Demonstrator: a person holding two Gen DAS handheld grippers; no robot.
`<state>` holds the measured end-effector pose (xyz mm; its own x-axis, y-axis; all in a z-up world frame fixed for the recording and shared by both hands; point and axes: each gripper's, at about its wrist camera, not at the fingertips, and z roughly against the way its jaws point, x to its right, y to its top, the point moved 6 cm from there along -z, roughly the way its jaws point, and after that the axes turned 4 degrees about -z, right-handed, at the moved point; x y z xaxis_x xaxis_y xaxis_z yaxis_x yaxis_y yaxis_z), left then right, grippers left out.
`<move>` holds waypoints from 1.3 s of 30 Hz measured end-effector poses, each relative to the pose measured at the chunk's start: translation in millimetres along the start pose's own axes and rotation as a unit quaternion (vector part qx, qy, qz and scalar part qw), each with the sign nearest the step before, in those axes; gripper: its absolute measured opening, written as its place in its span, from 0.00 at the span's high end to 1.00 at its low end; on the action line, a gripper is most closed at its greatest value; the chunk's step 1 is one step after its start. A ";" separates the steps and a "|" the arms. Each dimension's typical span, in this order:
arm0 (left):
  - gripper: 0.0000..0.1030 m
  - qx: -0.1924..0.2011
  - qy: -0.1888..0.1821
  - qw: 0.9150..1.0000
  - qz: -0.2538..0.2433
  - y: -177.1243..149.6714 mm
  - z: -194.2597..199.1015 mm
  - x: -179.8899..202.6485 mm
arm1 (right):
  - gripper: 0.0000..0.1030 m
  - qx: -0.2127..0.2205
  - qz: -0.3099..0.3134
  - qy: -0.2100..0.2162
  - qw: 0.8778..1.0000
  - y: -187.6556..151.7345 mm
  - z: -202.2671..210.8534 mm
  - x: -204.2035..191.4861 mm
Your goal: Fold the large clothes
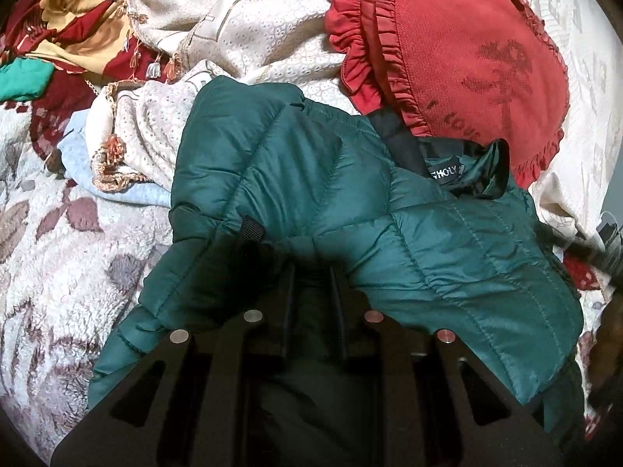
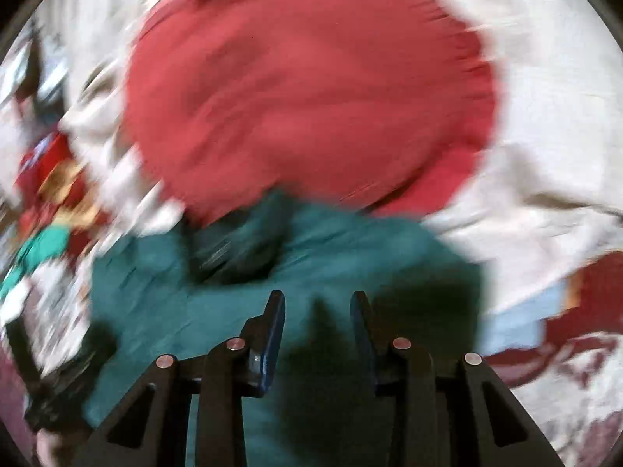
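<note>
Blanket (image 1: 58,272) floral at left, green puffer jacket (image 1: 350,202) lying on it mid-frame, collar toward red frilled pillow (image 1: 467,62). Left gripper (image 1: 313,272) clamped on a jacket fold. Right gripper (image 2: 317,299) (view blurred) jaws apart above jacket, holding nothing.

Left gripper (image 1: 313,272) sits low at bottom centre, its two dark fingers (image 1: 289,303) close together with a fold of the green puffer jacket (image 1: 409,233) bunched between them. The jacket sprawls across the middle, black collar label up at centre right, touching the red frilled cushion (image 1: 467,58). Cream patterned cloth (image 1: 241,31) piles upper left, floral fleece blanket (image 1: 70,257) at left.
</note>
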<state>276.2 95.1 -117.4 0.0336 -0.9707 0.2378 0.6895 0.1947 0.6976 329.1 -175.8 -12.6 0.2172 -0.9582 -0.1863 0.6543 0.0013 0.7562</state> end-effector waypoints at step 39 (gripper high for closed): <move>0.82 -0.001 0.017 1.000 -0.015 0.9 -1.8 5.1 | 0.20 -0.002 0.014 0.031 0.999 -95.4 10.4 23.3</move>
<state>278.3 90.0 -116.8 0.0382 -0.9804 0.1932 0.6918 0.1655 0.7028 264.2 -201.3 -82.6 0.2796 -0.9381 -0.2045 0.6508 0.0286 0.7587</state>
